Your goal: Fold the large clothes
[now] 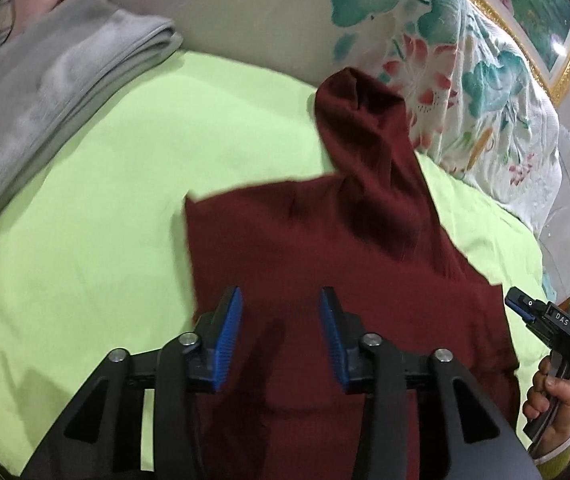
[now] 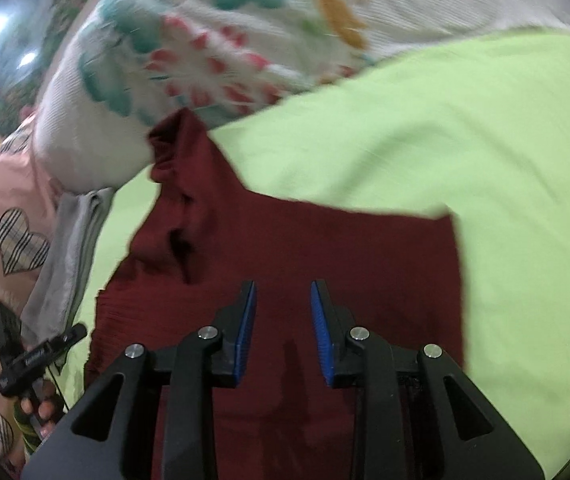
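Hovering over the maroon garment [image 1: 325, 264] that lies folded across the centre and lower middle of the frame on the lime-green sheet [image 1: 85, 208], the left gripper [image 1: 281, 312] and right gripper [image 2: 283, 308] both have their jaws spread, pinching nothing.

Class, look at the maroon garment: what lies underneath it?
The maroon garment lies on a lime-green sheet, which shows all round it. Anything directly beneath the cloth is covered and cannot be seen.
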`<act>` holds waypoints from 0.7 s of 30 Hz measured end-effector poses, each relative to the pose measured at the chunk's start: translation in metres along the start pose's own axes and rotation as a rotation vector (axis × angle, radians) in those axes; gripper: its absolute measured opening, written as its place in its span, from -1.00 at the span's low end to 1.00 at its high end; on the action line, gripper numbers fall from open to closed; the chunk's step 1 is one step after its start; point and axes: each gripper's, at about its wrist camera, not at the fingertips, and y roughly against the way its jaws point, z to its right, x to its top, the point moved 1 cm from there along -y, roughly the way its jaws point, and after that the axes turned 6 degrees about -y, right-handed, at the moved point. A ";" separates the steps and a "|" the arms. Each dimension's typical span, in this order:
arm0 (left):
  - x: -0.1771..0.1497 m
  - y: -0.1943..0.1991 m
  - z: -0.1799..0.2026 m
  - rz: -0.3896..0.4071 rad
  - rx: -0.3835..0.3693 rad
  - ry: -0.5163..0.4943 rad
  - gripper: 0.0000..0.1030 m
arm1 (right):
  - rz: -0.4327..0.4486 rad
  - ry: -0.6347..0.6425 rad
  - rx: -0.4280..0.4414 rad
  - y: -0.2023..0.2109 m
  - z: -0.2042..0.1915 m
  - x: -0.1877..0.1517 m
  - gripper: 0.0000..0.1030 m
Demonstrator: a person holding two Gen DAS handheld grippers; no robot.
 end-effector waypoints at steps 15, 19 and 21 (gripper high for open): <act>0.164 -0.117 0.029 -0.008 -0.071 0.078 0.38 | -0.029 0.177 0.079 -0.139 -0.113 0.119 0.22; 0.189 -0.148 0.027 -0.016 -0.078 0.061 0.38 | -0.054 0.207 0.085 -0.182 -0.127 0.140 0.24; 0.197 -0.159 0.027 -0.017 -0.079 0.044 0.39 | -0.066 0.224 0.108 -0.197 -0.130 0.145 0.24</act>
